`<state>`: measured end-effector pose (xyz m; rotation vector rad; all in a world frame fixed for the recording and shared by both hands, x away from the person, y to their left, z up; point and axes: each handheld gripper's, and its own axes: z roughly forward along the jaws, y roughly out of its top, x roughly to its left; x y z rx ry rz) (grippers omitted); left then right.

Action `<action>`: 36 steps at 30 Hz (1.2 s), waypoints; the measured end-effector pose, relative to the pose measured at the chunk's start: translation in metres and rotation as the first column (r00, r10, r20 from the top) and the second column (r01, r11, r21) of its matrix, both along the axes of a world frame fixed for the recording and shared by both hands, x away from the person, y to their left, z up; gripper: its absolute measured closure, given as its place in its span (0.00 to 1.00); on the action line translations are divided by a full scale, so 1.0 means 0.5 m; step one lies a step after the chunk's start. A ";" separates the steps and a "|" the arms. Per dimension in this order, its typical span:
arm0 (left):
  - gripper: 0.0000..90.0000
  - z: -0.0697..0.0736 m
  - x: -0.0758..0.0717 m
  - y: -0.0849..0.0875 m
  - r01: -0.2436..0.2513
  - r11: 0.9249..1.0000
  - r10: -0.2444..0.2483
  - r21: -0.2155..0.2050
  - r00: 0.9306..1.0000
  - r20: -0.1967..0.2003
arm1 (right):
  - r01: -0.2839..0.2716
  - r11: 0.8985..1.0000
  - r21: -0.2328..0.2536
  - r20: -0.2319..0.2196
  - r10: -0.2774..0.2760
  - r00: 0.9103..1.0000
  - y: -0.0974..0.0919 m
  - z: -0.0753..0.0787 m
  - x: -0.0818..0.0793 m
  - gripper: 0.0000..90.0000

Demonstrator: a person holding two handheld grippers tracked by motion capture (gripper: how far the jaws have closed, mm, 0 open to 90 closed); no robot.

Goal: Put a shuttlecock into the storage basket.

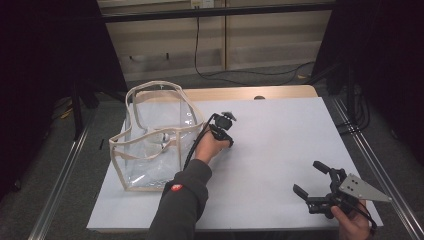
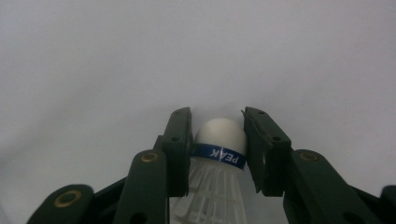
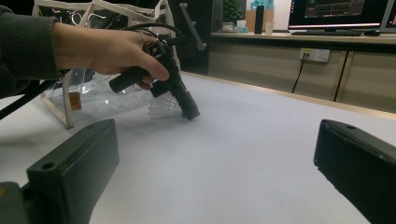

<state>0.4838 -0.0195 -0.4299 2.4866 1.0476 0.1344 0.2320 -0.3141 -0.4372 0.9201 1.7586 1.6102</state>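
Left gripper view: shuttlecock (image 2: 219, 161), white cork tip and blue band, sits between the jaws of the left gripper (image 2: 218, 140); pads lie against the band on both sides, seemingly clamped on it, though the contact is hard to judge. High view hides the shuttlecock under the left hand (image 1: 209, 146), just right of the clear tote bag (image 1: 155, 137), at about 9 o'clock from table centre. Right gripper view catches its white skirt (image 3: 164, 108) low over the white table (image 3: 243, 154). Right gripper (image 1: 312, 181), at 5 o'clock near the front edge, jaws wide apart, nothing between. Open sheet lies from centre toward 2 o'clock.
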 end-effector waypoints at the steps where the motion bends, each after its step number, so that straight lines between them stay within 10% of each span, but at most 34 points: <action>1: 0.71 0.001 -0.001 -0.001 -0.004 1.000 0.004 0.000 1.000 -0.011 | 0.000 1.000 0.000 -0.001 0.000 1.000 0.000 0.000 0.000 0.00; 13: 0.71 0.037 -0.021 -0.016 0.019 0.994 -0.031 -0.107 0.994 -0.108 | 0.001 1.000 0.000 0.001 -0.001 1.000 0.000 0.001 0.000 0.00; 36: 0.71 0.163 -0.053 -0.028 0.075 0.981 -0.096 -0.180 0.990 -0.108 | 0.001 1.000 0.003 0.001 -0.001 1.000 0.002 0.001 -0.001 0.00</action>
